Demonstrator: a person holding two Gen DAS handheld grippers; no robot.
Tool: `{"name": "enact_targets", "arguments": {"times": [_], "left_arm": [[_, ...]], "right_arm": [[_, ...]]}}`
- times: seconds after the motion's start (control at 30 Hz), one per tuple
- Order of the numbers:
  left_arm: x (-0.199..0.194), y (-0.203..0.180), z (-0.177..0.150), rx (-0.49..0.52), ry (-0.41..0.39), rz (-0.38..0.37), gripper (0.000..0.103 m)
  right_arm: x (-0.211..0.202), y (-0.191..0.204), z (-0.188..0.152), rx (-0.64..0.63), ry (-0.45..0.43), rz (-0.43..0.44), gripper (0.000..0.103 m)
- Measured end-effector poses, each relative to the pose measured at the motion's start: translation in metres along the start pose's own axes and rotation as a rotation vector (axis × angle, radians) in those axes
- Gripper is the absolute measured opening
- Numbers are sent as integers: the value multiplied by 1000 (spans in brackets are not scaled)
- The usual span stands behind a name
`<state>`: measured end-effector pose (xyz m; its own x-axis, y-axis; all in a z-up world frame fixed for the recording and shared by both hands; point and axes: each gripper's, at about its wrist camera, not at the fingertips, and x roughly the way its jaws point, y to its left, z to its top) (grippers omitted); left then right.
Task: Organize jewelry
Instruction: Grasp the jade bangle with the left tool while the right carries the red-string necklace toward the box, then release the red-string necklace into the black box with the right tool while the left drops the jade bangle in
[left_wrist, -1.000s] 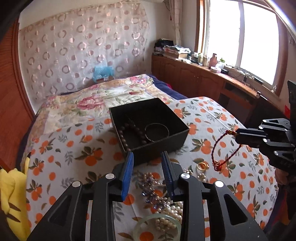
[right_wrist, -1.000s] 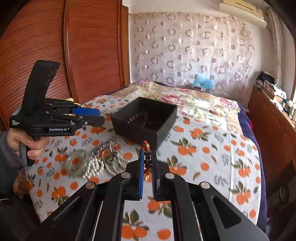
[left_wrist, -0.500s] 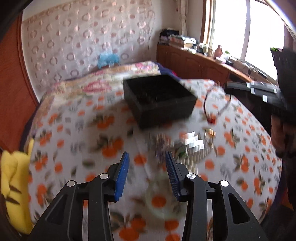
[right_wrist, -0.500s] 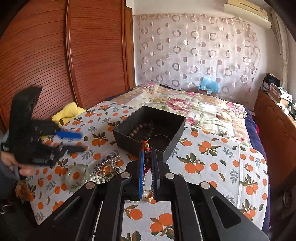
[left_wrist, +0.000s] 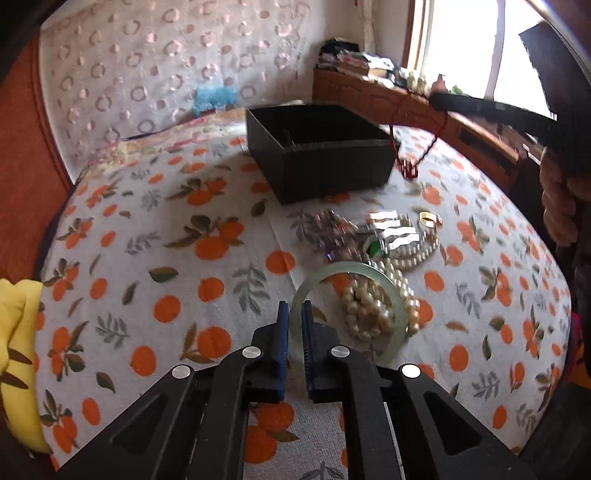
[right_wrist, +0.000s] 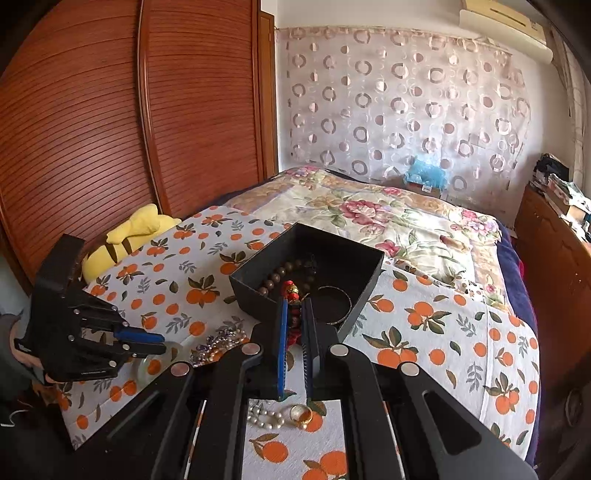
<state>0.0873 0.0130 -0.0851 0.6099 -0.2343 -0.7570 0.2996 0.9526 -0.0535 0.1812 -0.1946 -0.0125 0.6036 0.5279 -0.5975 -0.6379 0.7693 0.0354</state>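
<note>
A black open box (left_wrist: 321, 155) (right_wrist: 354, 258) sits on the orange-print cloth and holds a brown bead bracelet (right_wrist: 275, 275) and a dark bangle (right_wrist: 334, 299). My right gripper (right_wrist: 294, 314) is shut on a red cord bracelet (right_wrist: 290, 291) and holds it over the box's near edge; the cord hangs by the box in the left wrist view (left_wrist: 410, 162). My left gripper (left_wrist: 293, 314) is shut on the rim of a pale green jade bangle (left_wrist: 397, 310). Pearl strands (left_wrist: 373, 299), a crystal bracelet (left_wrist: 332, 229) and a gold ring (left_wrist: 426, 219) lie near it.
A yellow plush toy (right_wrist: 129, 236) lies at the cloth's left edge by the wooden wardrobe (right_wrist: 110, 129). A floral quilt (right_wrist: 369, 210) covers the bed behind the box. A wooden cabinet (left_wrist: 406, 99) runs under the window.
My left gripper dropped toward the jewelry pile and closed on the jade bangle. My right gripper carried the red bracelet forward, to over the box's edge.
</note>
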Motion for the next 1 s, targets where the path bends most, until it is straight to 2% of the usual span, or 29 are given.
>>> {"name": "enact_targets", "arguments": {"times": [0.2,0.43,0.63,0.8,0.87,1.0], "left_arm": [[-20,15,28,-36,-87,40,6],[-22,16,81,-28,-166,65,6],[-11,8,112,-4,-187,74,6],[7,8,130,-10,-169,70,6],[13,7,137,-8,-163,68,6],[26,6,147,-7,-148,66,6]], "right_arm": [[7,-6,10,2,-9,-5,8],[31,-17,22,23,-17,-23,8],[47,-27,26,43,-7,-10,9],[57,-36,26,64,21,18,10],[58,-39,25,65,24,19,21],[61,-47,28,79,23,23,22]]}}
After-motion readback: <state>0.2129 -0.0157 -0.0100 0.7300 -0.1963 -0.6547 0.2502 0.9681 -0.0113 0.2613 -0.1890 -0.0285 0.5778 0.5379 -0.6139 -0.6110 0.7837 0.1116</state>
